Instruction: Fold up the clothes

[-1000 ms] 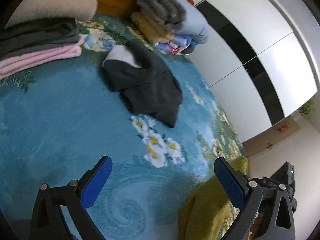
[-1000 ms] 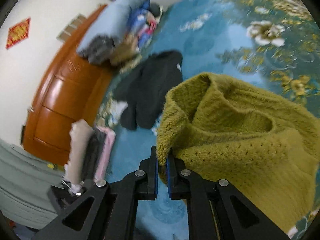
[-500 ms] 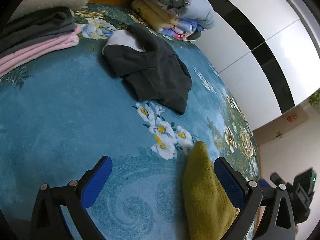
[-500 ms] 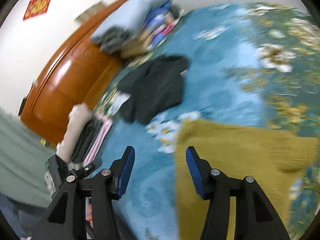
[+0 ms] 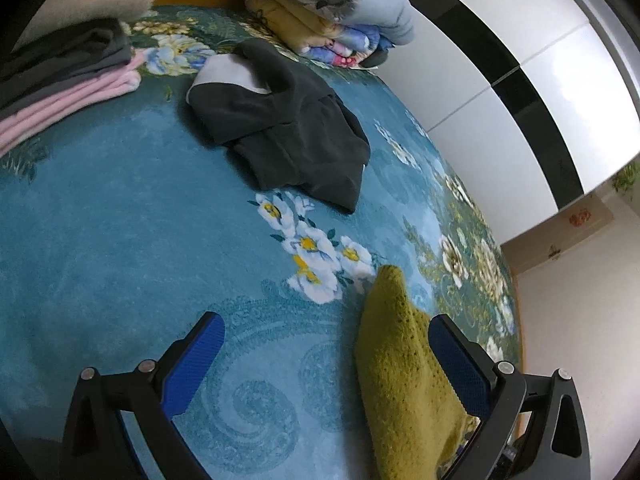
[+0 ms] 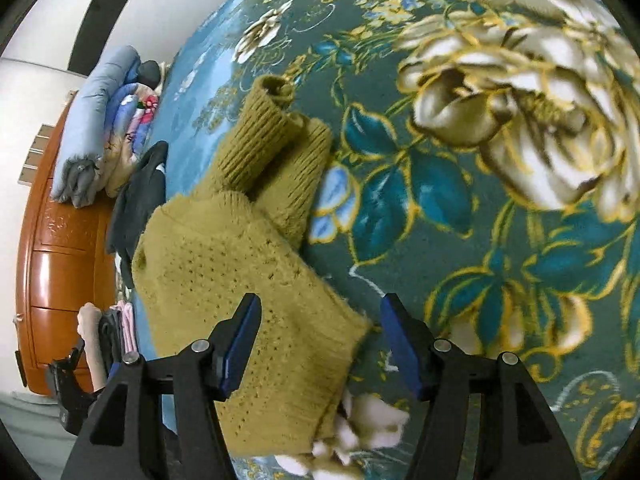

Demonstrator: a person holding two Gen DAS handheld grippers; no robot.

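Now both tools spread wide and empty, left gripper (image 5: pixel 326 364) beside the sweater (image 5: pixel 404 392), right gripper (image 6: pixel 320 340) over its folded body (image 6: pixel 248 300), sweater lay on the floral blanket (image 6: pixel 460 184), black garment (image 5: pixel 280 120) well apart.

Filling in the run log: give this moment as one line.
left gripper: open, empty | right gripper: open, empty | olive sweater: on blanket, not held | dark garment: unfolded
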